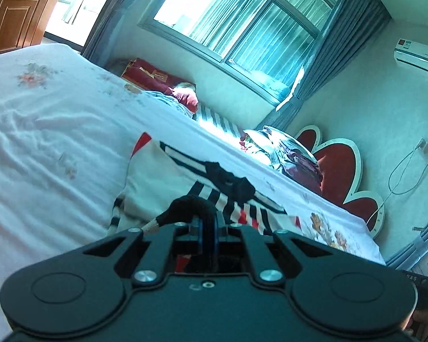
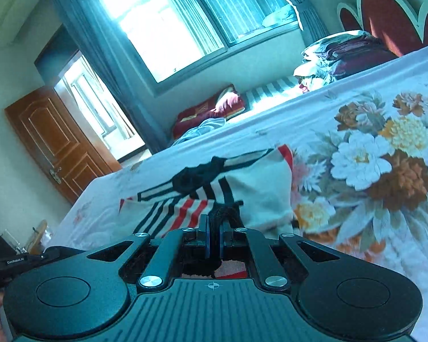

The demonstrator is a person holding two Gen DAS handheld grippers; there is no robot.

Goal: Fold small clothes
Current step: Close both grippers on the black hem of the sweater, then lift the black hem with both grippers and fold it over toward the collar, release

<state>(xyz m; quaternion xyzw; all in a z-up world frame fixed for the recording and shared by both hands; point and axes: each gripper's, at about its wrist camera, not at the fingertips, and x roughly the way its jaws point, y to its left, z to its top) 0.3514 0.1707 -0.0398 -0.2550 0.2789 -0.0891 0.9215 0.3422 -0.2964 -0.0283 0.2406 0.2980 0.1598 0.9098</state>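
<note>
Both tongs, L (image 1: 207, 223) & R (image 2: 214, 226), clamped on striped garment's (image 1: 157, 176) black trim.

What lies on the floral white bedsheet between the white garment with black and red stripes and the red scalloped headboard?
In the right wrist view, only floral white bedsheet lies between the striped white garment and the red scalloped headboard; the pillow pile sits off to the side.

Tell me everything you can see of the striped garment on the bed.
The garment is soft white cloth with black and red stripes and a dark patch near its middle. It lies rumpled on the floral bedsheet, its near edge lifted. Both the left gripper and the right gripper are shut on its dark trim.
</note>
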